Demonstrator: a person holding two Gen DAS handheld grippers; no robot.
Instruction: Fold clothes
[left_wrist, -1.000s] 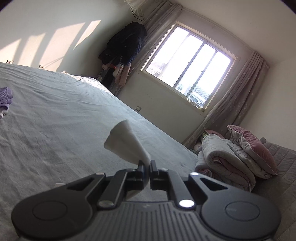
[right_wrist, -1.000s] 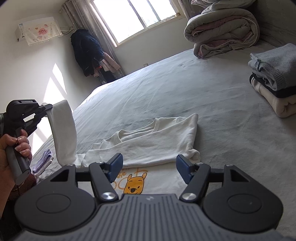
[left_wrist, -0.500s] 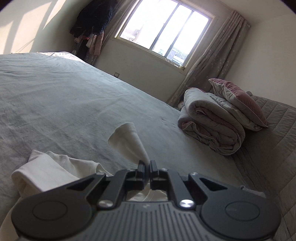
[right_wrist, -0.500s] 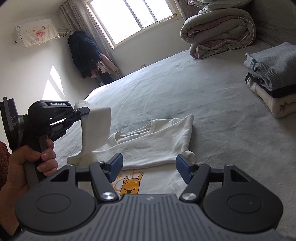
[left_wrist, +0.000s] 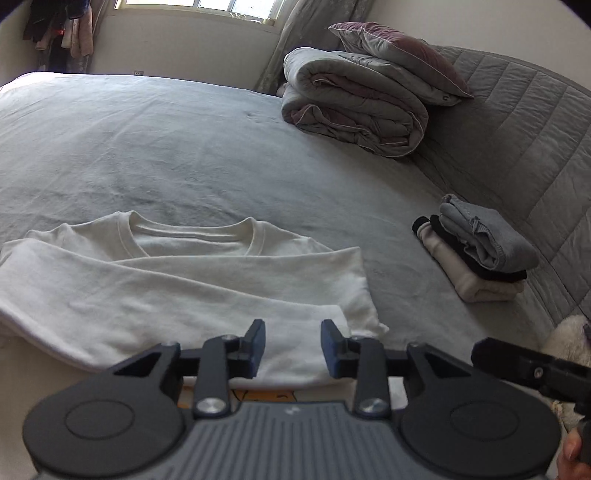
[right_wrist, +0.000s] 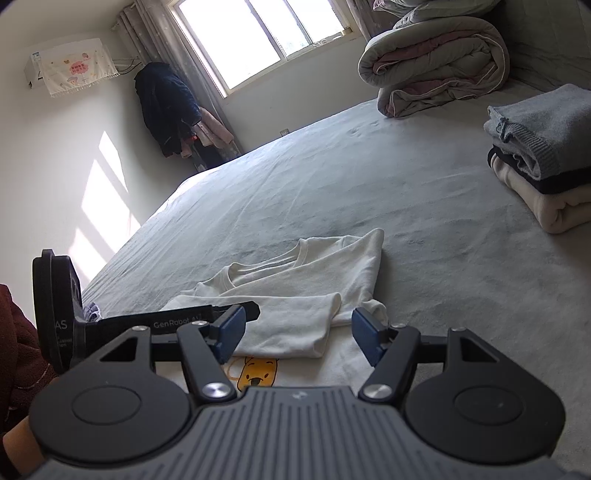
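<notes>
On the side of my left claw (right_wrist: 236, 314) I can read "GenRobot AI" in white, and a larger "AS" on its round body; the smaller print beneath is too fine to make out. The white sweatshirt (left_wrist: 177, 280) lies flat on the grey bed (left_wrist: 184, 147) just in front of me, neck hole facing the far side, both sleeves folded across its chest, and a yellow cartoon bear (right_wrist: 255, 373) printed on the front peeks out below them. My left claw's jaws are opening above the sleeve cuff, gripping nothing. My right claw (right_wrist: 297, 334) has its jaws wide apart and empty, over the shirt's lower part. One pile of three folded garments (left_wrist: 476, 251), grey on black on cream, sits to the right. One rolled duvet (left_wrist: 354, 110) carries one pink pillow (left_wrist: 395, 55). One air conditioner (right_wrist: 70, 64) wears a printed cloth cover, its writing unreadable.
</notes>
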